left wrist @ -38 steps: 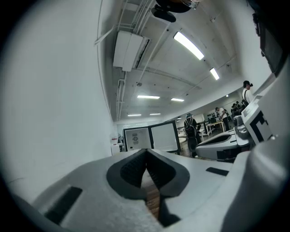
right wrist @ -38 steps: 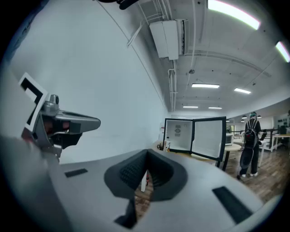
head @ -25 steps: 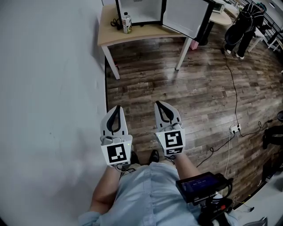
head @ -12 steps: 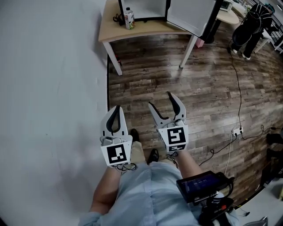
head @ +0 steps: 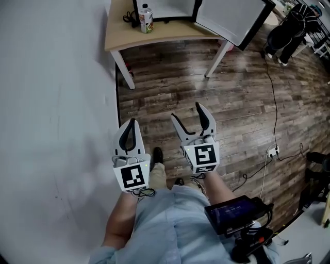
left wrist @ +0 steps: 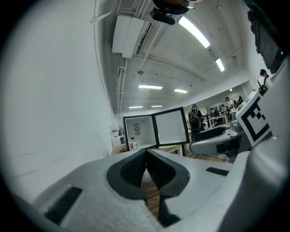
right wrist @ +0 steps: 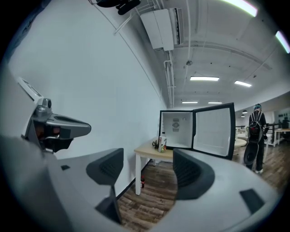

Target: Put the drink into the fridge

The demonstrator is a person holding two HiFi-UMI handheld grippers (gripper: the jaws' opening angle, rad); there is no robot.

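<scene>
wood floor (head: 206, 93) open toward table (head: 170, 32) edge; left tool (head: 132, 121) pressed together; right tool (head: 185, 110) just opening, empty.

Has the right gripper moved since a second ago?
Yes. The right gripper has come forward, nearer the table by the wall, and its tongs have just been opening, with nothing between them.

Nothing here reads as words or numbers. The drink bottle (head: 146, 18) on the counter (head: 170, 32) has a label too small to read. The sticker (right wrist: 175, 125) inside the fridge (head: 167, 7) is illegible. The marker cubes (head: 132, 176) show only black-and-white squares, and the screen (head: 233, 214) at your waist shows only faint lines.
</scene>
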